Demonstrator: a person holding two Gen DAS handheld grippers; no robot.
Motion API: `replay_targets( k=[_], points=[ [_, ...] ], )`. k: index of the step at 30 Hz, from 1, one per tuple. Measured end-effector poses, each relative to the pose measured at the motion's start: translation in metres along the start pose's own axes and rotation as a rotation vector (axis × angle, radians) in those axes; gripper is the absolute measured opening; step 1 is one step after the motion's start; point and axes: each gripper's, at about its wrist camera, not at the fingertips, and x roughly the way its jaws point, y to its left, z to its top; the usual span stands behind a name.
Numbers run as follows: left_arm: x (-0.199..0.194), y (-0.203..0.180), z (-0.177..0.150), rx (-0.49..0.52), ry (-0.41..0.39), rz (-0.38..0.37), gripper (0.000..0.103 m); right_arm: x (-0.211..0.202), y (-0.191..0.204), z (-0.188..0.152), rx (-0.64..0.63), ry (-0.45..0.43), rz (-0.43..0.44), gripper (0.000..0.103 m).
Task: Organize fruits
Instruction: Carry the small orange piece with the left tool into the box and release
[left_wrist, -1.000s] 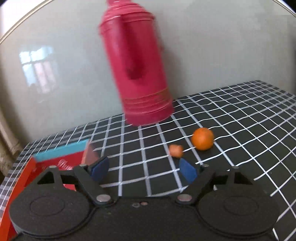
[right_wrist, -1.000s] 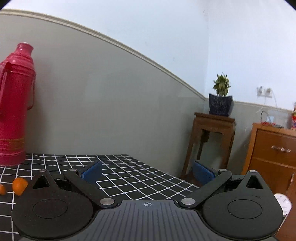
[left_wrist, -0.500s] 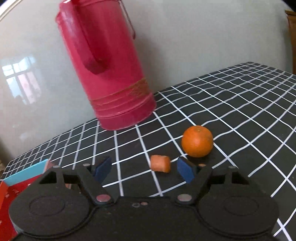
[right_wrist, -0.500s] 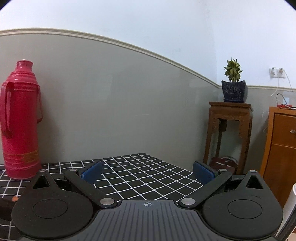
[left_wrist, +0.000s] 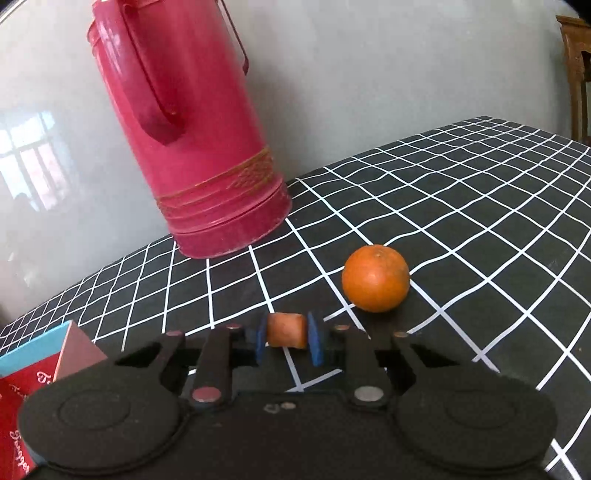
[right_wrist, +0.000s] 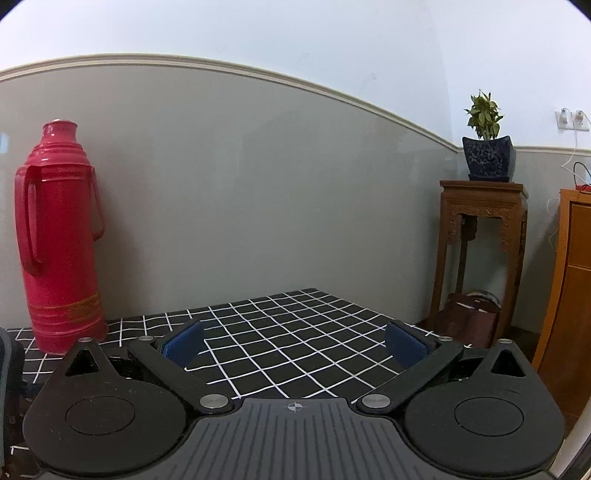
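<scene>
In the left wrist view my left gripper (left_wrist: 287, 338) is shut on a small orange fruit piece (left_wrist: 286, 329), its blue pads pressed on both sides of it, low over the black checked tablecloth (left_wrist: 461, 229). A whole round orange (left_wrist: 375, 278) lies on the cloth just beyond and to the right of the gripper. In the right wrist view my right gripper (right_wrist: 294, 345) is open and empty above the cloth (right_wrist: 295, 332); no fruit shows in that view.
A tall red thermos (left_wrist: 188, 125) stands at the back left by the grey wall; it also shows in the right wrist view (right_wrist: 59, 236). A red and blue box (left_wrist: 40, 369) sits at the left. Beyond the table's right edge stand a wooden plant stand (right_wrist: 480, 236) and a cabinet (right_wrist: 572, 295).
My left gripper has moved forward and lower to the small orange piece and shut on it. My right gripper has swung a little left and stays open.
</scene>
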Motion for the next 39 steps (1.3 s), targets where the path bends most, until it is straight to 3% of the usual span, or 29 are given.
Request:
replay_targets(
  k=[6,15,21,26,31,32,33,35,39],
  points=[
    [-0.02,0.009,-0.002,-0.02,-0.024,0.044,0.013,0.0,-0.002,0.001,0.018,0.006,0.004,0.103],
    [-0.081,0.052,-0.015,-0.105,-0.072,0.223,0.013,-0.004,0.008,0.001,0.029,0.021,0.039,0.103],
    [-0.112,0.101,-0.047,-0.196,-0.009,0.401,0.013,-0.018,0.031,0.0,0.008,0.016,0.104,0.103],
    [-0.112,0.137,-0.069,-0.238,0.086,0.498,0.013,-0.026,0.052,-0.006,-0.031,0.015,0.149,0.103],
    [-0.11,0.159,-0.083,-0.299,0.18,0.525,0.029,-0.029,0.069,-0.014,-0.067,0.029,0.18,0.103],
    [-0.114,0.162,-0.084,-0.315,0.18,0.522,0.039,-0.029,0.071,-0.014,-0.07,0.03,0.184,0.103],
    [-0.119,0.166,-0.083,-0.336,0.168,0.518,0.059,-0.029,0.074,-0.016,-0.077,0.027,0.187,0.103],
    [-0.13,0.17,-0.081,-0.357,0.126,0.53,0.083,-0.03,0.078,-0.018,-0.093,0.021,0.191,0.103],
    [-0.154,0.172,-0.085,-0.385,0.084,0.54,0.085,-0.026,0.085,-0.021,-0.104,0.04,0.218,0.103]
  ],
)
